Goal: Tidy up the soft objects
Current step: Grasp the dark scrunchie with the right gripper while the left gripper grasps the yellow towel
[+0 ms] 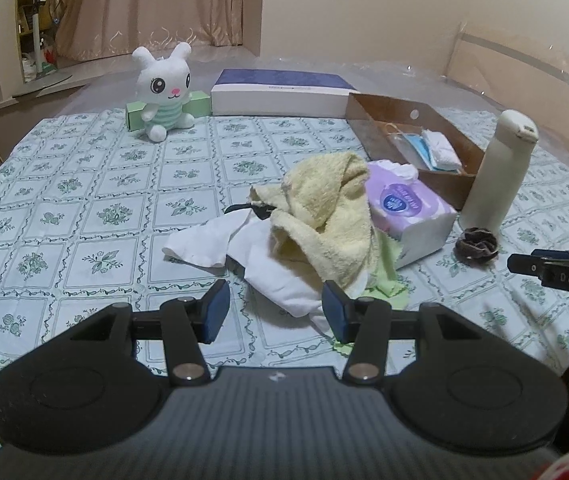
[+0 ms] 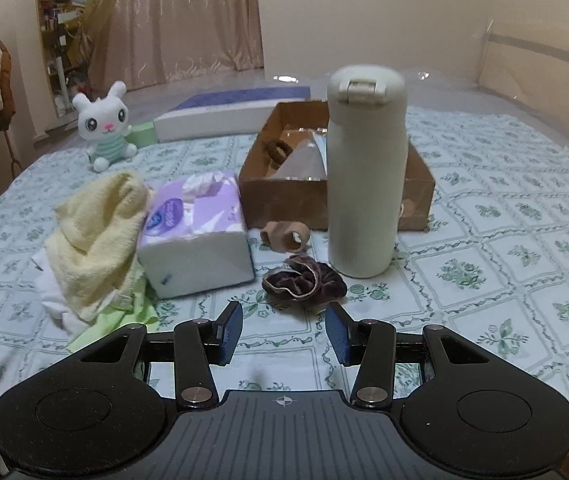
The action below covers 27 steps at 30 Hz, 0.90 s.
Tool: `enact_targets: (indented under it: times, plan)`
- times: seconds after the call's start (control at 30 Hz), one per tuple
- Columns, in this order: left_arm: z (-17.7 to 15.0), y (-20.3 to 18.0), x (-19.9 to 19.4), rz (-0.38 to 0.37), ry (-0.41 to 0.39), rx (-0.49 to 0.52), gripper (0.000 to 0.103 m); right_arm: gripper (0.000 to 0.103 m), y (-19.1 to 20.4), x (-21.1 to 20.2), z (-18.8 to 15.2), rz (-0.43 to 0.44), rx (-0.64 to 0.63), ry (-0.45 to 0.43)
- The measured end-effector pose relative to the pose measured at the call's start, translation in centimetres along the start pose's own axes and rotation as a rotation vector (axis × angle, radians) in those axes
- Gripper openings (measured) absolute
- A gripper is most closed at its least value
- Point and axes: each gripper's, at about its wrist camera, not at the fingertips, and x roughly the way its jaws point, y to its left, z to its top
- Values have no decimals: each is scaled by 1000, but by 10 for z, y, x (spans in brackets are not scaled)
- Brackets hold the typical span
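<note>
A yellow towel point(image 1: 324, 208) lies heaped on white cloths point(image 1: 280, 264) and a green cloth point(image 1: 388, 280) mid-table; the towel also shows in the right wrist view point(image 2: 96, 232). My left gripper point(image 1: 275, 310) is open and empty, just in front of the white cloth. A dark velvet scrunchie point(image 2: 304, 280) lies just ahead of my right gripper point(image 2: 283, 334), which is open and empty. A tan scrunchie point(image 2: 284, 236) lies behind it. A white plush bunny point(image 1: 164, 88) sits at the far left. The right gripper's tip point(image 1: 556, 268) shows at the left view's right edge.
A purple tissue pack point(image 2: 196, 232) lies beside the towel. A tall cream bottle point(image 2: 364, 176) stands before a brown cardboard box point(image 2: 284, 196) holding masks point(image 1: 424, 148). A white and blue flat box point(image 1: 280, 92) and a green box point(image 1: 196, 104) sit at the back.
</note>
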Motion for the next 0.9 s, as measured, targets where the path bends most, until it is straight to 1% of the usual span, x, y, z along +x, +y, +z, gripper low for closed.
enact_targets:
  times: [0.07, 0.13, 0.2, 0.37, 0.47, 0.6, 0.63, 0.67, 0.7, 0.73, 0.8, 0.83, 0.9]
  plan:
    - [-1, 0, 5, 4, 2, 9, 47, 48, -3, 10, 1, -4, -6, 7]
    - [-2, 0, 9, 7, 3, 16, 47, 61, -6, 20, 2, -4, -5, 12]
    - [-3, 1, 13, 10, 8, 19, 47, 65, -9, 28, 4, -6, -3, 4]
    - [-3, 3, 24, 13, 16, 22, 47, 66, -11, 51, 8, -20, -25, 2]
    - [-2, 3, 30, 15, 18, 27, 47, 66, -15, 66, 11, -40, -5, 7]
    - [0, 1, 35, 12, 16, 43, 49, 66, -20, 79, 10, -37, 12, 6]
    - [1, 0, 36, 7, 13, 50, 52, 65, -21, 80, 9, -34, 18, 4]
    - [2, -1, 37, 4, 10, 56, 54, 61, -22, 80, 8, -28, 20, 3]
    - [3, -3, 39, 3, 4, 63, 57, 51, -22, 81, 7, -22, 18, 1]
    - [4, -5, 40, 2, -4, 74, 59, 45, -22, 81, 5, -28, 12, -1]
    - [7, -11, 42, -3, -22, 103, 60, 36, -23, 79, 3, -34, -8, -12]
    - [9, -14, 44, -7, -29, 118, 61, 33, -24, 78, 1, -35, -12, -19]
    - [13, -20, 49, -14, -42, 150, 62, 32, -25, 75, 0, -39, -11, -23]
